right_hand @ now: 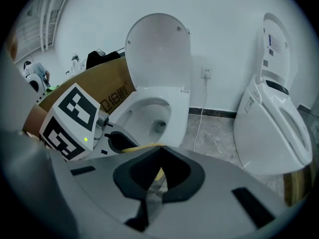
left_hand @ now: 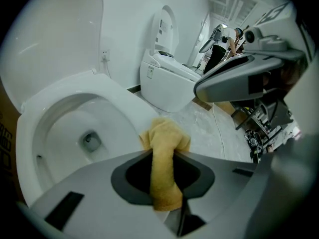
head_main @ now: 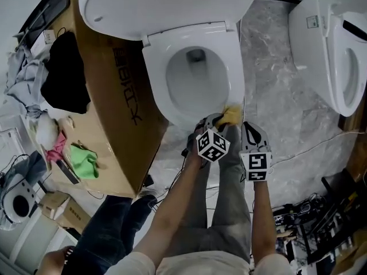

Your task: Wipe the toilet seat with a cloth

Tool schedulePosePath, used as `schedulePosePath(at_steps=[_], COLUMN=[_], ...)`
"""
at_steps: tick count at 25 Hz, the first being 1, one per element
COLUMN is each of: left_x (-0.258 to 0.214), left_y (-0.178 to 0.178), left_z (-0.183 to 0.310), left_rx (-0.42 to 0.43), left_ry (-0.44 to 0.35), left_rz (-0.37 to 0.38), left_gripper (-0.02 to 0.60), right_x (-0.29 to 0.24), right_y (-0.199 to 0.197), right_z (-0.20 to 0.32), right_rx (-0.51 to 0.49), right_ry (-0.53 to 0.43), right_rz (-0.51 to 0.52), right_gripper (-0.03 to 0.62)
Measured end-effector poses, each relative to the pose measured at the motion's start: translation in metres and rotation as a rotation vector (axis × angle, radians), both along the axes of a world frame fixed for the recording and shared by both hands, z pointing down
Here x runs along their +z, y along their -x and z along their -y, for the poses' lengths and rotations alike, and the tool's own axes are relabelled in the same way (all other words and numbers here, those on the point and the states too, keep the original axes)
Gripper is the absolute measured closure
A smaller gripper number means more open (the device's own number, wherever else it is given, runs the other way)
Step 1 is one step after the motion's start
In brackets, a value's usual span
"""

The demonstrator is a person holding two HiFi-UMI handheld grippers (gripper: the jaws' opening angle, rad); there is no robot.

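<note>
Yellow cloth [left_hand: 164,143] sits clamped in our left tongs [head_main: 218,121] at the front edge of the toilet seat [head_main: 236,67], ready to wipe. Our right tongs [right_hand: 159,148], closed and empty, wait just beside.

White oval plastic toilet seat [head_main: 236,67] down, lid [head_main: 160,4] up. Crumpled yellow cloth [head_main: 233,116] on seat's front rim, at tip of L gripper [head_main: 220,120]. R gripper [head_main: 248,129] just beside, over grey marble floor [head_main: 275,96].
</note>
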State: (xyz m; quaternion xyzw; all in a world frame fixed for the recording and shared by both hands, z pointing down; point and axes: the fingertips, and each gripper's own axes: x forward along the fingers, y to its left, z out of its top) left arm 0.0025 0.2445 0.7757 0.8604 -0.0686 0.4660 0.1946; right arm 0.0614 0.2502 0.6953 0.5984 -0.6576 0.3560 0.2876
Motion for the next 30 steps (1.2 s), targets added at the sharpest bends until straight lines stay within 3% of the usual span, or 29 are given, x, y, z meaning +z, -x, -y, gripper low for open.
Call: schedulePosePath(at_steps=[5, 14, 30], left_x=[0.000, 0.001, 0.001], left_y=[0.015, 0.048, 0.108], left_z=[-0.010, -0.009, 0.000], left_rx=[-0.004, -0.117, -0.272], left_ry=[0.017, 0.064, 0.047], left_rz=[-0.007, -0.019, -0.030], left_gripper=[0.482, 0.482, 0.482], right_x=[0.002, 0.004, 0.009], right_y=[0.012, 0.032, 0.065], right_z=[0.002, 0.010, 0.027], right_rx=[-0.043, -0.123, -0.269], right_ry=[0.009, 0.024, 0.044], right_rz=[0.004, 0.013, 0.018], right_gripper=[0.586, 0.586, 0.586])
